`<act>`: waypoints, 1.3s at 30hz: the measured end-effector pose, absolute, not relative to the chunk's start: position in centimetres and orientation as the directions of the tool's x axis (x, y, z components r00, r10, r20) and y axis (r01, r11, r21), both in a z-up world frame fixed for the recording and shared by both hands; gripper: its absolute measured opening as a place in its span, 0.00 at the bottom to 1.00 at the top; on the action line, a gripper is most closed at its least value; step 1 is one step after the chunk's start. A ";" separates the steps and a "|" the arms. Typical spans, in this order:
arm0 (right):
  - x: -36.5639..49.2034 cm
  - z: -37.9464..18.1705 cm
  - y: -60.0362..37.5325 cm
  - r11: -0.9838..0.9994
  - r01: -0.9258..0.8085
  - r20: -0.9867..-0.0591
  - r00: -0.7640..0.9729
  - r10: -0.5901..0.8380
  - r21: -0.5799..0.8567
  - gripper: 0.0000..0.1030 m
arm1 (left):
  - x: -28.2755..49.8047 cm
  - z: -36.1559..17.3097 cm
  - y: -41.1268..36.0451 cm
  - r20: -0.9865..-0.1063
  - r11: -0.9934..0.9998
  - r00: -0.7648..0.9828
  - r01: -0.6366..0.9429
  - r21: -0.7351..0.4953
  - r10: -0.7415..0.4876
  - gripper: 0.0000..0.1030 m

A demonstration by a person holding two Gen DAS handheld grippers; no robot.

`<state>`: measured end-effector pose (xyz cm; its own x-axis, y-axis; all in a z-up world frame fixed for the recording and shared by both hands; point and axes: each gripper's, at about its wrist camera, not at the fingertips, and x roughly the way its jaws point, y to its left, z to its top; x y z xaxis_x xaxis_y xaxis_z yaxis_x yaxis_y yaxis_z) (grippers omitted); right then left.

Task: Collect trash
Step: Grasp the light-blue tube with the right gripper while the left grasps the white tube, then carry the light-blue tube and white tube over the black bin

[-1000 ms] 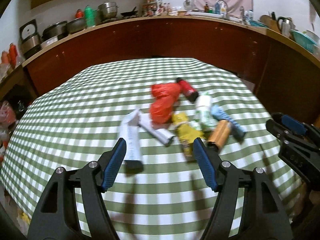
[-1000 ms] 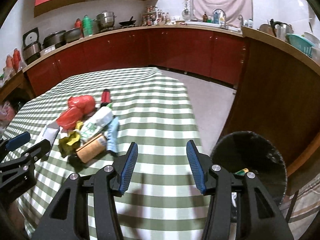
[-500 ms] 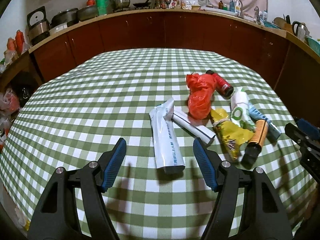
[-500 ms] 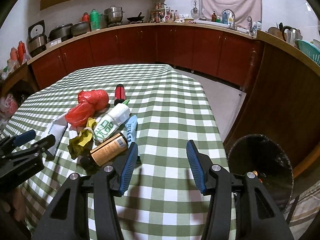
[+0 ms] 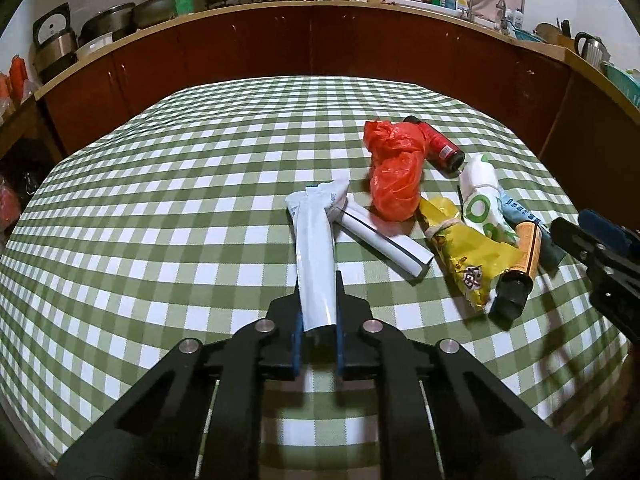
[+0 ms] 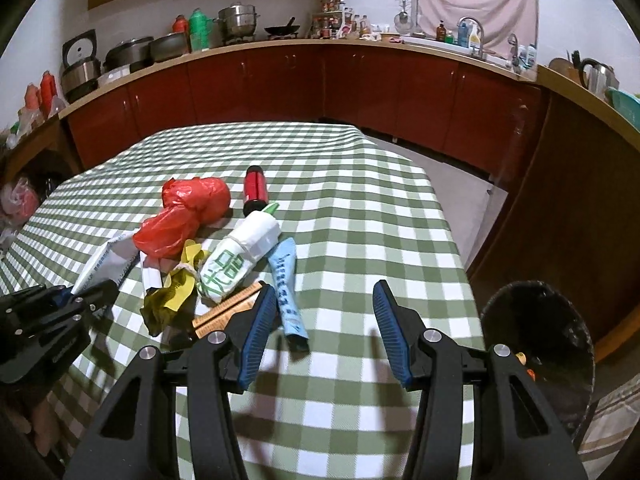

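Observation:
A pile of trash lies on the green checked tablecloth (image 5: 160, 220). My left gripper (image 5: 319, 282) is closing on the near end of a long white tube (image 5: 314, 240), with the pads pressing its sides. Beside it lie a white rolled pack (image 5: 384, 240), a red plastic bag (image 5: 394, 172), a red can (image 5: 438, 146), a yellow wrapper (image 5: 468, 256), a white-and-green pack (image 6: 236, 256), a brown bottle (image 5: 528, 252) and a blue tube (image 6: 286, 280). My right gripper (image 6: 324, 292) stands open over bare cloth, just right of the blue tube, holding nothing.
A black-lined trash bin (image 6: 536, 344) stands on the floor past the table's right edge, with some litter inside. Dark red cabinets (image 6: 280, 80) with pots and bottles on the counter run round the room behind the table.
My left gripper moved forward and down over the white tube and shut on its near end. The right gripper drifted towards the pile, still open.

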<state>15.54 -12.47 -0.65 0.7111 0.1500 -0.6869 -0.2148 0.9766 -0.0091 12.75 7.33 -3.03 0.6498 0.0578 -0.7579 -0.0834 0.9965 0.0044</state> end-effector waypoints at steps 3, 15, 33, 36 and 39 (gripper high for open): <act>16.0 -1.0 -12.1 0.976 -0.218 -0.704 0.695 0.145 -0.015 0.49 | 12.7 -2.9 7.9 -0.760 0.995 0.647 -0.097 -0.008 0.057 0.07; 17.6 -2.1 -10.2 0.970 -0.242 -0.758 0.637 0.142 -0.022 0.28 | 12.7 -2.9 9.5 -0.756 0.992 0.650 -0.122 -0.008 0.074 0.07; 15.9 -1.2 -12.1 0.976 -0.219 -0.721 0.678 0.145 -0.010 0.08 | 11.8 -1.9 8.6 -0.739 0.994 0.671 -0.111 -0.014 0.065 0.06; 15.7 -0.9 -12.9 0.979 -0.206 -0.713 0.688 0.136 -0.012 0.08 | 11.6 -1.5 7.8 -0.733 0.995 0.678 -0.097 -0.014 0.056 0.06; 15.4 -0.7 -13.7 0.982 -0.189 -0.706 0.697 0.126 -0.012 0.08 | 11.5 -1.3 6.9 -0.727 0.997 0.685 -0.079 -0.011 0.046 0.06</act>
<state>15.43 -13.67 -0.66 0.6968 0.1255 -0.7062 -0.1888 0.9819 -0.0118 11.47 6.90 -1.27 0.6846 0.0458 -0.7274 -0.0788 0.9968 -0.0114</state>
